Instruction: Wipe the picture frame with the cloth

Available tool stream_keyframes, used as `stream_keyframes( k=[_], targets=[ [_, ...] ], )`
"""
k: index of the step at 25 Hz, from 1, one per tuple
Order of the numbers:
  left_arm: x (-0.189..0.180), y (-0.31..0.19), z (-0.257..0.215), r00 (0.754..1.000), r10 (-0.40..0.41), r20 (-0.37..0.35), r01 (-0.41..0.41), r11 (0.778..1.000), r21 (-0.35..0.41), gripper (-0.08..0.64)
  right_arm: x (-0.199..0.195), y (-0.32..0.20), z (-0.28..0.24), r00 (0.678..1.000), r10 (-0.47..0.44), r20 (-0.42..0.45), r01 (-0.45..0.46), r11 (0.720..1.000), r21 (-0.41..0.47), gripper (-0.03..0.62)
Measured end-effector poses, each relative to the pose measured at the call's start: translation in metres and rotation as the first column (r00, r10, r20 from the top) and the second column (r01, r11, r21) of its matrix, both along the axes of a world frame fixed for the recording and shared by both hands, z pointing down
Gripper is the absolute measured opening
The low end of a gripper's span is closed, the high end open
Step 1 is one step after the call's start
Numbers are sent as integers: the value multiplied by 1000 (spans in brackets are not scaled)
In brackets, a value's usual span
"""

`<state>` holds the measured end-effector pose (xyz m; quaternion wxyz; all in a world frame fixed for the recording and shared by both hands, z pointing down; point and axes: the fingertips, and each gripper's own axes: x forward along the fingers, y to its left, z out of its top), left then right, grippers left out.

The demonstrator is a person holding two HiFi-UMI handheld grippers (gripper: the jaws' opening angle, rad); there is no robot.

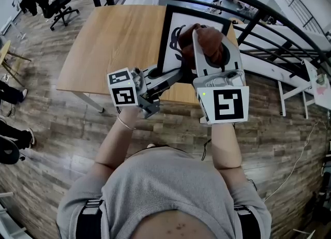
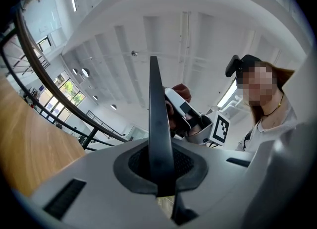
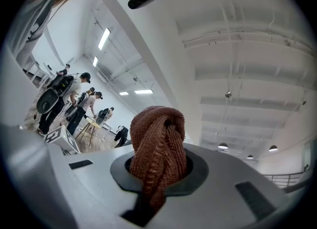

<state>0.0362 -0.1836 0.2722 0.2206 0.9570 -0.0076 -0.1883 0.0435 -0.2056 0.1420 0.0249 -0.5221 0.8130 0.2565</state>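
Observation:
The picture frame [image 1: 172, 28], black-edged with a white mat, is held tilted up over the table. My left gripper [image 1: 175, 77] is shut on its lower edge. In the left gripper view the frame [image 2: 157, 119] shows edge-on as a thin dark blade between the jaws of the left gripper [image 2: 161, 183]. My right gripper [image 1: 206, 37] is shut on a bunched rust-brown cloth [image 1: 208, 45], which lies over the frame's front face. The cloth [image 3: 158, 143] bulges out past the jaws of the right gripper [image 3: 157, 173]. The cloth [image 2: 182, 94] also shows close beside the frame's edge.
A wooden table [image 1: 116, 41] lies below the frame. A black railing [image 1: 258, 13] curves behind it. An office chair [image 1: 56, 6] stands at the far left, and a person's legs [image 1: 11, 94] show at the left edge. The floor is wood plank.

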Motion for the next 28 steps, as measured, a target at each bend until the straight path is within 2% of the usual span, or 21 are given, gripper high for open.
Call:
stream_keyframes(
  k=[3,8,28],
  targets=[
    [-1,-1,0,1000,5,-28,-6,1000,-19,28,-5,3,6,1000,-17,0,17,1000,-25,46],
    [-2,-2,-2,997,-8,-77,5,999,-37,28,-2,8,36,998,-42,-39,37,992,-119,46],
    [-1,-5,-2,995,-28,-97,25,999,-37,28,5,20,78,999,-47,-6,45,979,-199,46]
  ],
)
